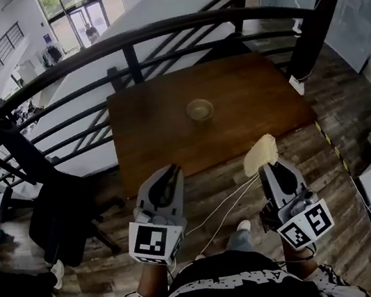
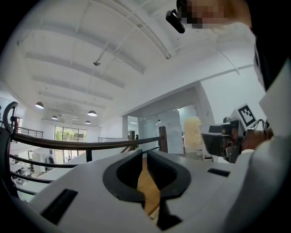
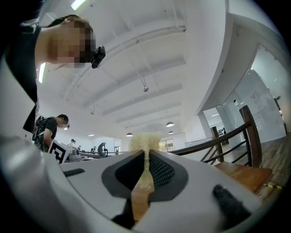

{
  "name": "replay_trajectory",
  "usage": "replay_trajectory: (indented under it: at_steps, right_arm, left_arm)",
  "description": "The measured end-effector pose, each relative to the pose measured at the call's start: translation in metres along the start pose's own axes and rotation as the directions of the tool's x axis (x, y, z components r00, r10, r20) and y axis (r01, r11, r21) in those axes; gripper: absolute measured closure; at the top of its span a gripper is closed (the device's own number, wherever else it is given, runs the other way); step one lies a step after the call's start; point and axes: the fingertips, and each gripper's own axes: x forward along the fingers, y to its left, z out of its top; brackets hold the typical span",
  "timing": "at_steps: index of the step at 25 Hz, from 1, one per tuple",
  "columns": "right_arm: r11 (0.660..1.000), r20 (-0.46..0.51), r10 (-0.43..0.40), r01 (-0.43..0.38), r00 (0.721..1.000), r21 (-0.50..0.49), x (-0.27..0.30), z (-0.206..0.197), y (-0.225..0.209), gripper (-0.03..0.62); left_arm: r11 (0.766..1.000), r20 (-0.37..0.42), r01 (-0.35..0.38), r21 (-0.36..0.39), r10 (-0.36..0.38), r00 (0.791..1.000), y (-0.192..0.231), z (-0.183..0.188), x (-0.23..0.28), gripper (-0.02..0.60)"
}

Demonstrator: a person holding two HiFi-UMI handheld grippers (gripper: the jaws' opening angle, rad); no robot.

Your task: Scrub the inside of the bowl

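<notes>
Right gripper [image 3: 145,157], nearest the lens in its own view: jaws closed on a pale, fibrous scrub pad [image 3: 144,141]. The pad is pinched at its lower edge, and most of it stands free above the fingertips. In the head view the same pad [image 1: 260,154] juts forward from the right gripper [image 1: 267,166], just short of the table's near edge.

Left gripper [image 2: 144,157]: jaws drawn together, nothing between them. Only the wood of the table shows through the recess. In the head view the left gripper [image 1: 167,174] sits level with its partner, also at the near edge.

1 small round bowl [image 1: 200,110] stands upright near the middle of the wooden table [image 1: 262,103], well apart from both grippers. Its contents cannot be made out. 1 dark railing [image 1: 126,48] runs behind the table.

Assessment: scrubbing has not begun. The bowl looks rigid and light, so it is likely to skate on the smooth wood under pressure. The free left gripper should steady it at the rim on its own side. The pad looks soft and will bend, so it should be pressed flat against the inner wall.
</notes>
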Motion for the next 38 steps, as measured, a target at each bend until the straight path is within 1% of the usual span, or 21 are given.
replay_trajectory:
  at_steps: [5,11,15,19,24,26,28,33,36,38]
  right_arm:
    - [0.996,-0.002,0.090,-0.090,0.996,0.013,0.026,0.000,-0.019,0.554]
    - [0.996,0.004,0.082,-0.082,0.997,0.042,0.043,0.004,-0.070,0.554]
    - [0.990,0.001,0.128,-0.128,0.992,0.055,0.056,0.003,-0.085,0.554]
    - [0.985,-0.008,0.153,-0.152,0.988,0.080,0.064,0.004,-0.103,0.554]
    - [0.977,-0.004,0.201,-0.200,0.980,0.070,0.068,0.009,-0.119,0.554]
    - [0.973,-0.006,0.221,-0.220,0.975,0.072,0.071,0.009,-0.124,0.554]
    - [0.968,-0.006,0.239,-0.238,0.971,0.082,0.076,0.008,-0.129,0.554]
    - [0.958,-0.012,0.273,-0.271,0.962,0.090,0.085,0.005,-0.146,0.554]
    - [0.951,-0.015,0.295,-0.292,0.955,0.098,0.090,0.004,-0.162,0.554]
    - [0.947,-0.016,0.309,-0.306,0.951,0.103,0.094,0.004,-0.170,0.554]
  left_arm:
    - [0.999,0.017,-0.047,0.019,0.047,0.999,0.004,0.011,0.028,0.563]
    - [0.997,-0.003,-0.075,0.010,0.075,0.997,0.003,0.010,0.058,0.563]
    - [0.996,-0.014,-0.086,0.008,0.086,0.996,-0.002,0.012,0.084,0.563]
    - [0.995,-0.019,-0.098,0.017,0.098,0.995,-0.008,0.021,0.104,0.563]
    - [0.993,-0.046,-0.121,0.010,0.121,0.992,-0.014,0.016,0.122,0.561]
    - [0.992,-0.046,-0.128,0.013,0.128,0.991,-0.018,0.018,0.129,0.550]
    - [0.991,-0.044,-0.136,0.011,0.136,0.990,-0.020,0.023,0.135,0.524]
    - [0.985,-0.062,-0.173,0.002,0.173,0.983,-0.021,0.022,0.151,0.522]
    - [0.981,-0.059,-0.193,0.003,0.193,0.979,-0.026,0.023,0.165,0.520]
    - [0.979,-0.086,-0.203,-0.009,0.201,0.976,-0.029,0.020,0.172,0.520]
